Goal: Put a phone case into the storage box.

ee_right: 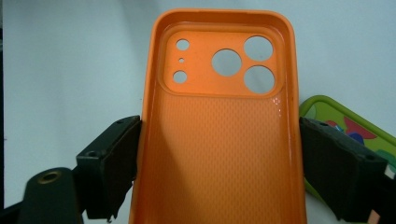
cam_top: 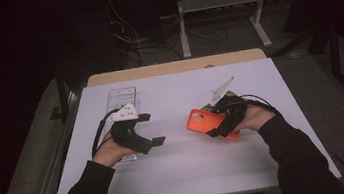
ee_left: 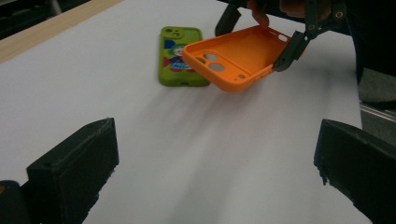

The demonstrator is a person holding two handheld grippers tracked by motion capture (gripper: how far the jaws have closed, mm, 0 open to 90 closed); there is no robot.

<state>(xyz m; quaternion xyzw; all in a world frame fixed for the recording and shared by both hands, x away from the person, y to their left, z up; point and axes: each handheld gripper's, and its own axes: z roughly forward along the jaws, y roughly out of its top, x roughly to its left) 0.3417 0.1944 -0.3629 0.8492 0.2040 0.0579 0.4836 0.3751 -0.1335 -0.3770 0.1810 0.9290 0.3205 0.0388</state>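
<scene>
R tool [ee_right: 219,163] clamped on orange phone case [ee_right: 219,140], green case [ee_left: 180,56] beside, L tool [ee_left: 210,172] jaws apart, empty, white table [cam_top: 184,166]

Empty case [ee_left: 238,58] beside phone [ee_left: 180,56] on table [ee_left: 187,154]

Green phone case [cam_top: 207,106] mostly hidden.

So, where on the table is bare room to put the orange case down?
Bare white surface lies between the left hand-held gripper and the orange case, and along the table's near edge. It is crowded near the green phone, beside the right hand-held gripper.
</scene>
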